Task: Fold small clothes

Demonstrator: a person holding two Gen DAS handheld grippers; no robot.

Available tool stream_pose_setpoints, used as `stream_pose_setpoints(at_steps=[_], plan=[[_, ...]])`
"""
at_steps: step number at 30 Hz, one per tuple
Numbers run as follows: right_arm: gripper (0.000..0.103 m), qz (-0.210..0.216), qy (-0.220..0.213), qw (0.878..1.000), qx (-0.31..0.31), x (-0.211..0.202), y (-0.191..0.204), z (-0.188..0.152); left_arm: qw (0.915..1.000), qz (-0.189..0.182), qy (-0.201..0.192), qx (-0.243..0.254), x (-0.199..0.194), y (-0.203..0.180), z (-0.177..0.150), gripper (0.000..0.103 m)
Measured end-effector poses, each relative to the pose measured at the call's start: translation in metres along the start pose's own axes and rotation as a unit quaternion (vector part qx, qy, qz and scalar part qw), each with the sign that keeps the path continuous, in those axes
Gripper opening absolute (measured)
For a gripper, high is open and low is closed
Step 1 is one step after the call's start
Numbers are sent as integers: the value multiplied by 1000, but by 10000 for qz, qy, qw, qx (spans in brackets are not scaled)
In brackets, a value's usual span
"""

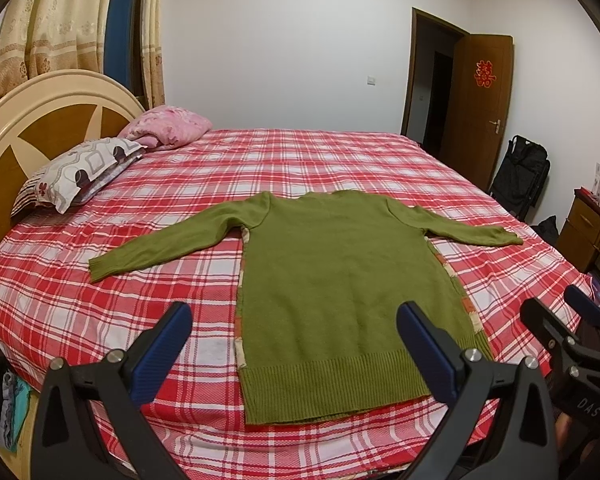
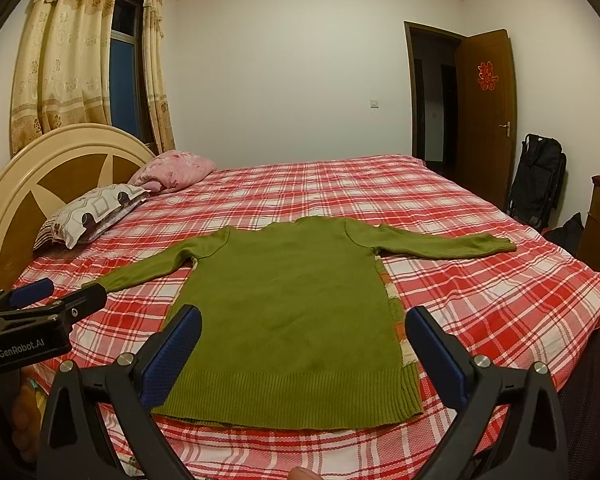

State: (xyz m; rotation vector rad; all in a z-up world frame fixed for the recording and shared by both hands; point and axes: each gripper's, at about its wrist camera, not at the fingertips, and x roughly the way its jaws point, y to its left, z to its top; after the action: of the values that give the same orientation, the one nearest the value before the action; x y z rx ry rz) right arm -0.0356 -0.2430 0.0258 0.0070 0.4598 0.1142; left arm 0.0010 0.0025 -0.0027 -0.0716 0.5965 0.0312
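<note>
A green long-sleeved sweater lies flat on the red plaid bed, hem toward me, both sleeves spread out sideways. A patterned lining shows along its side seams. My left gripper hovers open above the hem's left corner, nothing between its blue pads. Over the hem's right part my right gripper is also open and empty. Each gripper shows at the edge of the other's view: the right gripper and the left gripper.
The bed has a wooden headboard at left with a patterned pillow and a pink one. An open brown door, a black bag and a wooden dresser stand at right.
</note>
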Motion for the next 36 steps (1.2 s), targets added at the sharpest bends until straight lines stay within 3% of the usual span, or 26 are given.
stream_pose_setpoints(at_steps=[36], plan=[[102,28,63,10000,17,2,0,-2,9998,-31,134,-113,7,1,-2,103]])
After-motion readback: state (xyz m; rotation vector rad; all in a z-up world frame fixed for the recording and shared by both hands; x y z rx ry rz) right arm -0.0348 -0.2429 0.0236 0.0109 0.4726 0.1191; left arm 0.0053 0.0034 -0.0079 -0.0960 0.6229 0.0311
